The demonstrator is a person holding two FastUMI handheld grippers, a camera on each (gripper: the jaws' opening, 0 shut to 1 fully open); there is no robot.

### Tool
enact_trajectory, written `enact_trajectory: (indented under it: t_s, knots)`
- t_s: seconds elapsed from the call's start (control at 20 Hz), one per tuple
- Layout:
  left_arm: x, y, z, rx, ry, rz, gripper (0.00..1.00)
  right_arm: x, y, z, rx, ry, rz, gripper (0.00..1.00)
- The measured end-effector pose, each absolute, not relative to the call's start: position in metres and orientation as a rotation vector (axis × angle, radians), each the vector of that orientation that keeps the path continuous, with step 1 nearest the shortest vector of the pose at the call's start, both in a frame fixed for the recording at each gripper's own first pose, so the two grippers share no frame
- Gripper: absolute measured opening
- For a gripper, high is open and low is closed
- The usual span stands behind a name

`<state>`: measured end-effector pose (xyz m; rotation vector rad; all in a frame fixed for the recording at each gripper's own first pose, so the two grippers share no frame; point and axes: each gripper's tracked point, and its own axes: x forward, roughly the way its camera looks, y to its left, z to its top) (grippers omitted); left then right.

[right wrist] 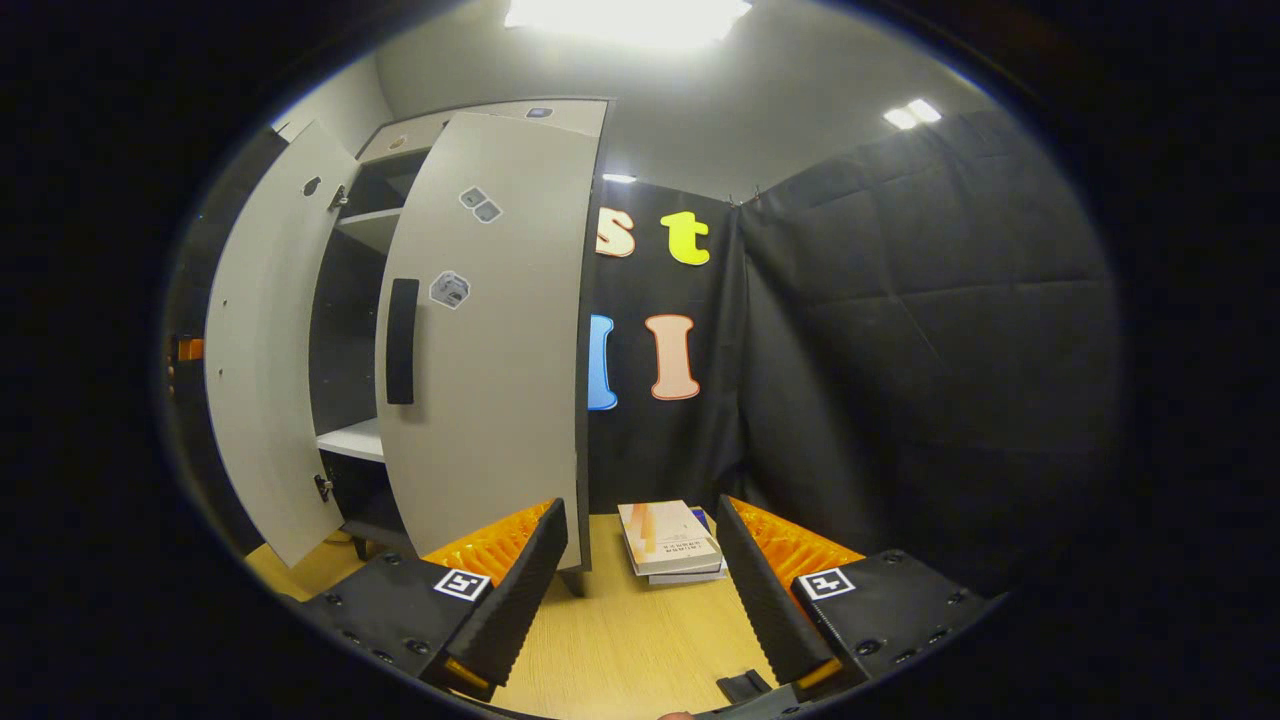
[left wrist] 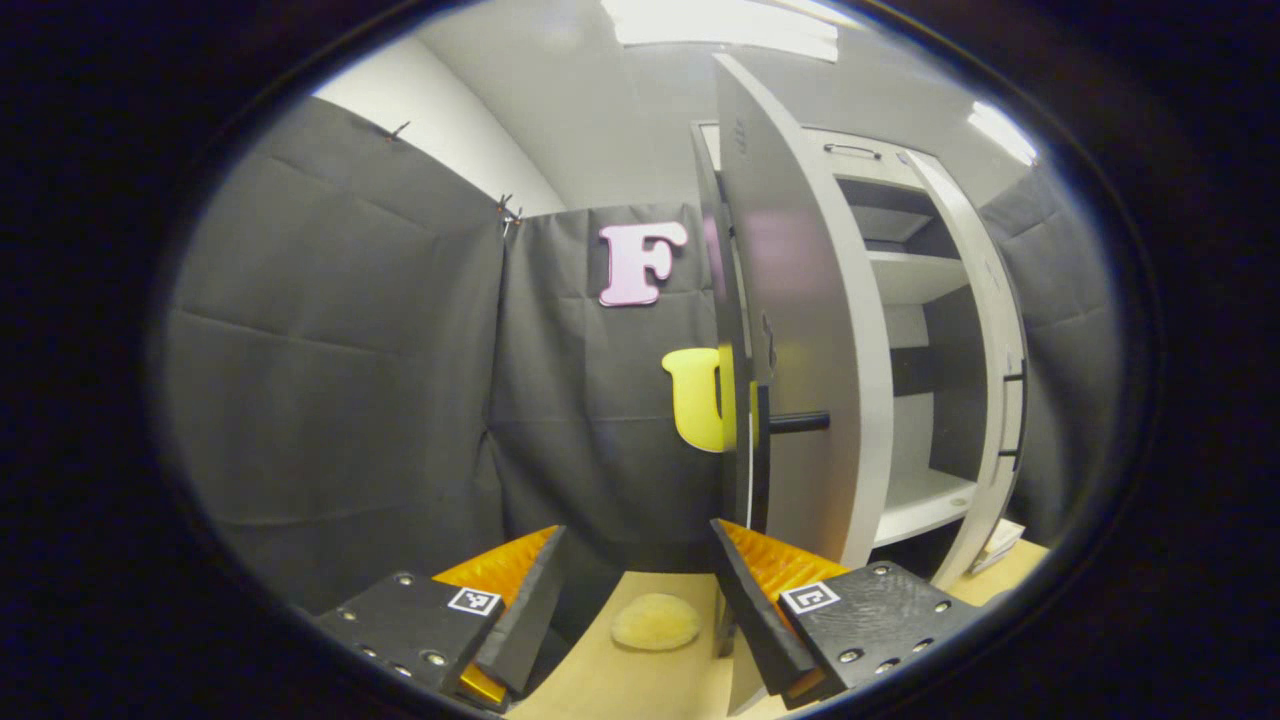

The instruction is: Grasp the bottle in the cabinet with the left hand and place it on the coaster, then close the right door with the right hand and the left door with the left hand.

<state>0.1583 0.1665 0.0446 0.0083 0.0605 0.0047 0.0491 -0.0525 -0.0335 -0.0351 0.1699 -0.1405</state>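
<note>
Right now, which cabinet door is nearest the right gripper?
The door with the black handle and stickers, just beyond the right gripper; the other door stands farther off, inner face showing.

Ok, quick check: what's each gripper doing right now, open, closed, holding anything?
Left gripper: open, holding nothing, coaster below it.
Right gripper: open, holding nothing, above the table.

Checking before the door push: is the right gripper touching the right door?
Apart: right gripper view shows the open right gripper short of the right door.
</note>
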Motion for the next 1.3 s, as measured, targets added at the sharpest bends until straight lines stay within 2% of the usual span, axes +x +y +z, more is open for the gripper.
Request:
enact_trajectory:
  t_s: [1.3]
  knots:
    - [0.145,0.076,0.053,-0.023,0.032,-0.033,0.87,0.045,-0.1,-0.038,-0.021,0.176,-0.119,0.96]
